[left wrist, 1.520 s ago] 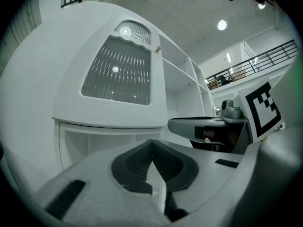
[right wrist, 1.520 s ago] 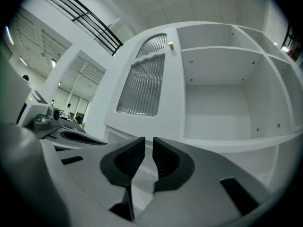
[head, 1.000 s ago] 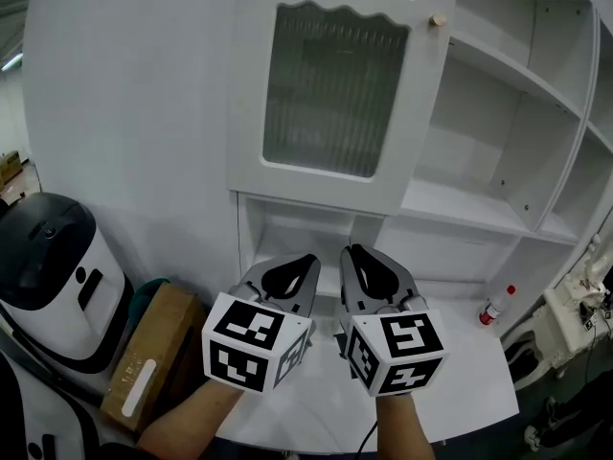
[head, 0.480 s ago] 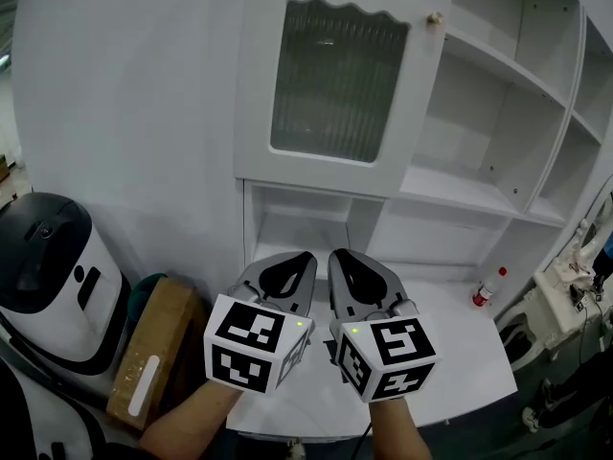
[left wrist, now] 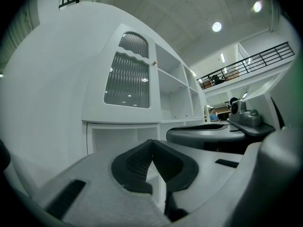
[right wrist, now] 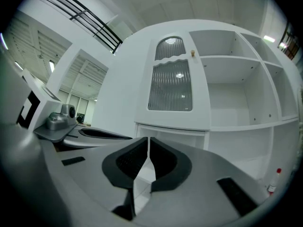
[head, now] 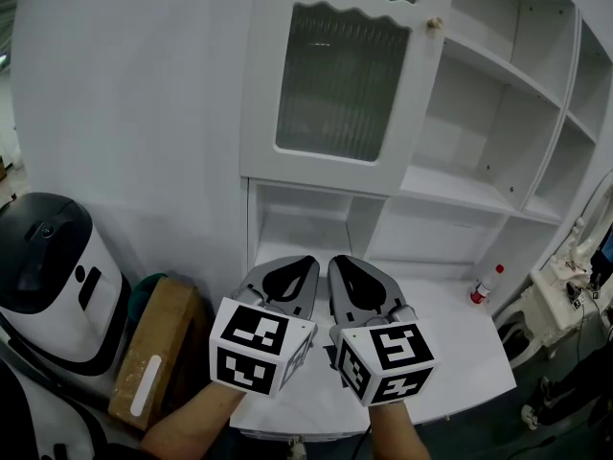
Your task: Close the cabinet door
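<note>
The white cabinet door [head: 343, 84] has a ribbed glass pane and a small wooden knob [head: 435, 23] at its upper right corner. It stands swung out in front of the cabinet's left part, with open white shelves [head: 479, 190] to its right. Both grippers are held side by side below the door, level and apart from it. My left gripper [head: 299, 261] is shut and empty. My right gripper [head: 341, 261] is also shut with nothing in it. In the left gripper view the door [left wrist: 127, 82] is ahead of the left gripper [left wrist: 152, 143]. The right gripper view shows the door [right wrist: 171, 86] above the right gripper [right wrist: 148, 141].
A white countertop [head: 450, 362] runs under the grippers, with a small red-capped bottle [head: 486, 284] at its right. A black-and-white appliance [head: 48, 266] and a cardboard box [head: 153, 353] stand on the floor at left. Equipment with cables [head: 565, 295] is at far right.
The right gripper has shifted left, closer to the left gripper, and both sit slightly lower in the picture. The cabinet door has not moved.
</note>
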### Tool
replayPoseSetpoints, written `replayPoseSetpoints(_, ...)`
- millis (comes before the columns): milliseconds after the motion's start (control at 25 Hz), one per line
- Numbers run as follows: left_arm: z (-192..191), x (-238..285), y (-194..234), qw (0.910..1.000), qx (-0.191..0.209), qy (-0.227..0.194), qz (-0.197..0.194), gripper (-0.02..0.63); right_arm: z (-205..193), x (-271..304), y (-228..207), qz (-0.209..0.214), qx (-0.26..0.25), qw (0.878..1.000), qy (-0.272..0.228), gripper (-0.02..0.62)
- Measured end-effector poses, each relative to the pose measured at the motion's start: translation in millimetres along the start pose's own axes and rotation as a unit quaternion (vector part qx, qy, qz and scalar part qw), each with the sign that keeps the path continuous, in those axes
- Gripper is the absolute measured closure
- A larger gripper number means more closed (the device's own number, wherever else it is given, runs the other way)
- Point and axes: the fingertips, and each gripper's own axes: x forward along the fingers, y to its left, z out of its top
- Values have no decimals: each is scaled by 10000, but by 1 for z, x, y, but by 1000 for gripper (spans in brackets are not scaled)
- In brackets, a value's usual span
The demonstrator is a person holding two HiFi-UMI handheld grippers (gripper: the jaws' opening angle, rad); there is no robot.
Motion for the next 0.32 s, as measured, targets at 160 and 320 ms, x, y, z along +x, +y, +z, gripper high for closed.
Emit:
replayPoseSetpoints(160, 0, -1, 0, 10000, 16, -2, 4, 595, 1, -1, 0, -11, 0, 10000, -16, 565)
replayPoseSetpoints(320, 0, -1, 2, 10000, 22, -6, 21, 595, 0, 0, 0, -9, 4, 10000, -16, 565)
